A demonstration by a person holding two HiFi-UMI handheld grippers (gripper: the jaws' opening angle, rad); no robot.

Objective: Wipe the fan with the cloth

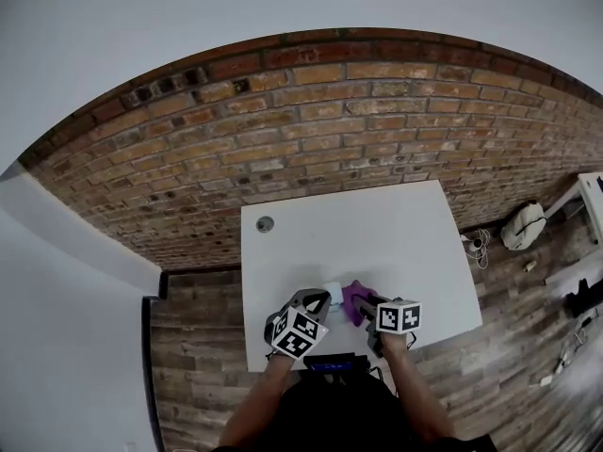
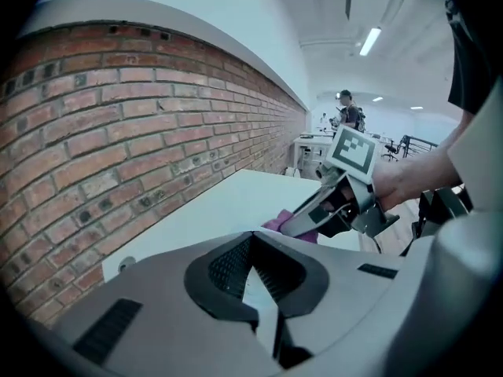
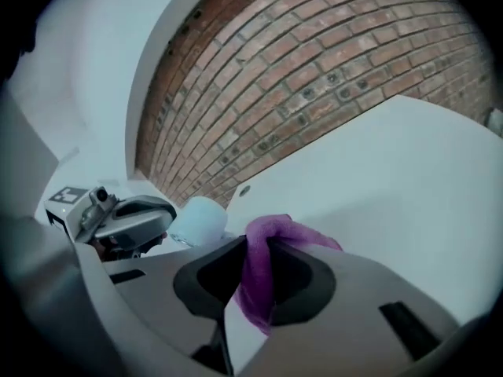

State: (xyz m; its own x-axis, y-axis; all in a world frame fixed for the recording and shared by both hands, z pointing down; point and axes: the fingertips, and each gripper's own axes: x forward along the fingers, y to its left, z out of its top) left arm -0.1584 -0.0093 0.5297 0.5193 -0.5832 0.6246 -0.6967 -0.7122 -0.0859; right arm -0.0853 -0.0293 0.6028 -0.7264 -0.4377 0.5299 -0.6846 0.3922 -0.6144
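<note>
A small white fan (image 1: 334, 294) sits at the tips of my left gripper (image 1: 320, 301) near the front of the white table (image 1: 377, 224). In the right gripper view the fan (image 3: 200, 218) shows as a pale round body right at the left gripper (image 3: 167, 214). In the left gripper view my left gripper (image 2: 255, 246) is shut, with a thin white sliver (image 2: 255, 289), apparently part of the fan, pinched between the jaws. My right gripper (image 3: 255, 246) is shut on a purple cloth (image 3: 263, 277). The cloth (image 1: 353, 298) hangs just right of the fan. The right gripper (image 2: 289, 228) and cloth (image 2: 277, 223) lie close ahead.
A round grommet (image 1: 265, 223) sits in the table's far left corner. A brick wall (image 1: 330, 130) runs behind the table. A dark device (image 1: 330, 363) lies at the front edge. A pale bag (image 1: 523, 224) and cables are on the floor to the right.
</note>
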